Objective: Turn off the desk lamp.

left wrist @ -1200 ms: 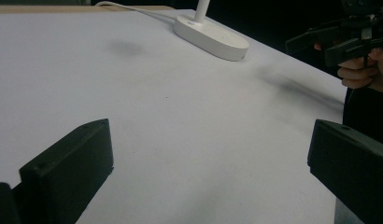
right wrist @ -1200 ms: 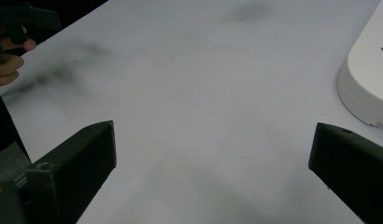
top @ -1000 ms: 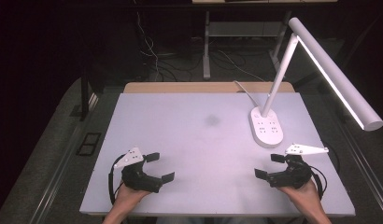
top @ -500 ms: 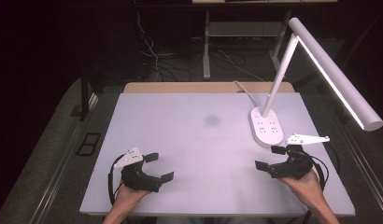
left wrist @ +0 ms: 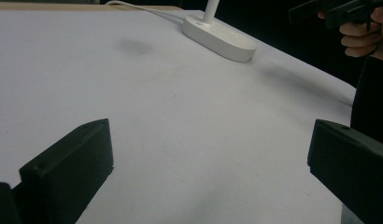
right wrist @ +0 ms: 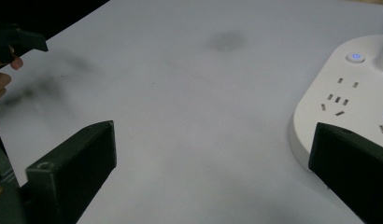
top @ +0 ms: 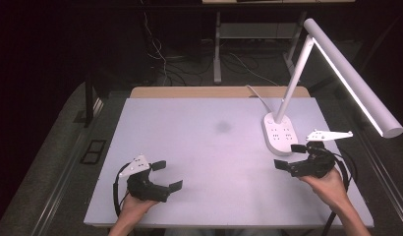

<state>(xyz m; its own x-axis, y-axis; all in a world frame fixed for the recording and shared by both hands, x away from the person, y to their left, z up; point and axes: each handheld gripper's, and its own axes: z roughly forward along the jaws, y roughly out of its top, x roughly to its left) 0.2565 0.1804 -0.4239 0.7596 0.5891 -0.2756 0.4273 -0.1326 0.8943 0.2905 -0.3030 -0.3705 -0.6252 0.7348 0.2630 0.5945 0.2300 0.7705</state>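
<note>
At the near left of the pale grey rectangular tabletop, the person's left hand holds the left gripper, a black two-jaw tool with a grey three-cornered plate on top. Its jaws stand spread wide apart with bare table surface between them, and they hold nothing. In the left gripper view the two black fingers rise at the bottom corners, far from each other, low over the table.

Near the table's middle sits a faint dark smudge on the surface, well apart from both grippers.

To the right stands the white desk lamp with an oval base carrying socket slots, its slim stem leaning up to a long lit bar head. A small blue light glows on the base.

The right gripper, held in the right hand, hovers just beside the lamp base's near end. Its jaws are also spread wide and empty; in the right gripper view one finger overlaps the base's edge, though contact cannot be told.
</note>
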